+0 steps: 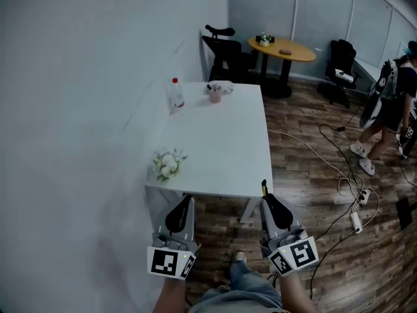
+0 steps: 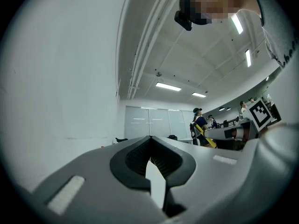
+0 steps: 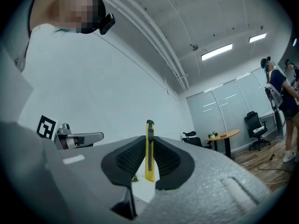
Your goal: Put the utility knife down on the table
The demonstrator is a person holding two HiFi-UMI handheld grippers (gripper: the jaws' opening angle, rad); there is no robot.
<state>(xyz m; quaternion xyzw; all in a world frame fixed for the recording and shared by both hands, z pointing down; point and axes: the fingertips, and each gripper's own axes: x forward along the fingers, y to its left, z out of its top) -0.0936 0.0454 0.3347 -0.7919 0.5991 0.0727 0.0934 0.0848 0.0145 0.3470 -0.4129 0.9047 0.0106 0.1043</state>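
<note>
**Item:** utility knife (image 3: 149,150), yellow, slim, stiff-bodied. Probably light and a little slick. The blade seems retracted, though the tip is too small to confirm.
**Hold:** best taken on the flat sides, mid-body. It stands upright there, pinched in the closed jaws of the right gripper (image 1: 266,202), short of the table's near edge.
**Left gripper** (image 2: 150,148): jaws together, nothing in them.
**Surface:** white table (image 1: 221,142) at 12 o'clock, its middle bare. Flowers (image 1: 168,163) at 10 o'clock, bottle (image 1: 174,93) and cup (image 1: 215,95) at the far end.
**Room:** wood floor (image 1: 306,168), with cables (image 1: 339,175) at 3 o'clock.
</note>
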